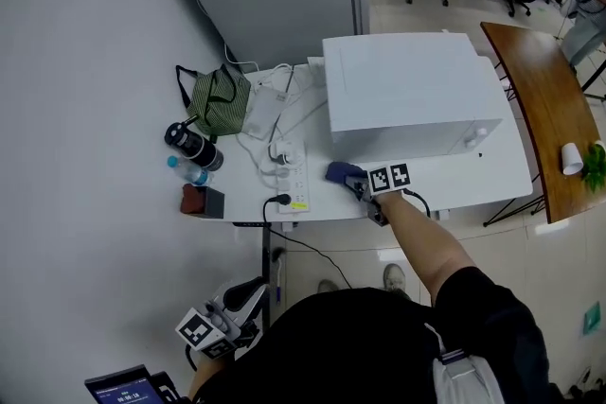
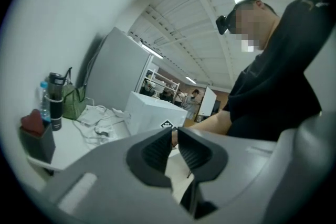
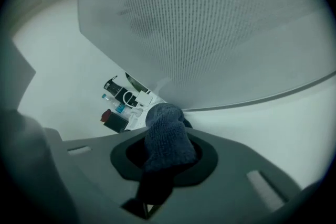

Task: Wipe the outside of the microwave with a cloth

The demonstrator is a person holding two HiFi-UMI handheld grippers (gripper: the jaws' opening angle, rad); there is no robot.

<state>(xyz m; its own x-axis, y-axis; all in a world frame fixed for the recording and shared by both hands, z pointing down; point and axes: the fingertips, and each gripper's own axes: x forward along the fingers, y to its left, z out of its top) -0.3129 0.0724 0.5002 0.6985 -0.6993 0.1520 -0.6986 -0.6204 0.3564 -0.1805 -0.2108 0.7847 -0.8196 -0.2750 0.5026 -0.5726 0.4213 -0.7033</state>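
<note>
Right gripper (image 1: 358,184) jaws clamp dark blue knitted cloth (image 3: 167,139) at white boxy microwave (image 1: 407,95), frame centre | left gripper (image 1: 227,322) jaws nearly closed (empty) | wiping under way, other faces likely remain.

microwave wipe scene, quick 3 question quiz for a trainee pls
1. True or false: the right gripper is shut on the blue cloth.
2. Where is the left gripper relative to the table? A resting on it; B low, off its near edge; C behind it.
3. Fill in: the striped bag left of the microwave is ____ in colour.
Key: 1 true; 2 B; 3 green.
</note>
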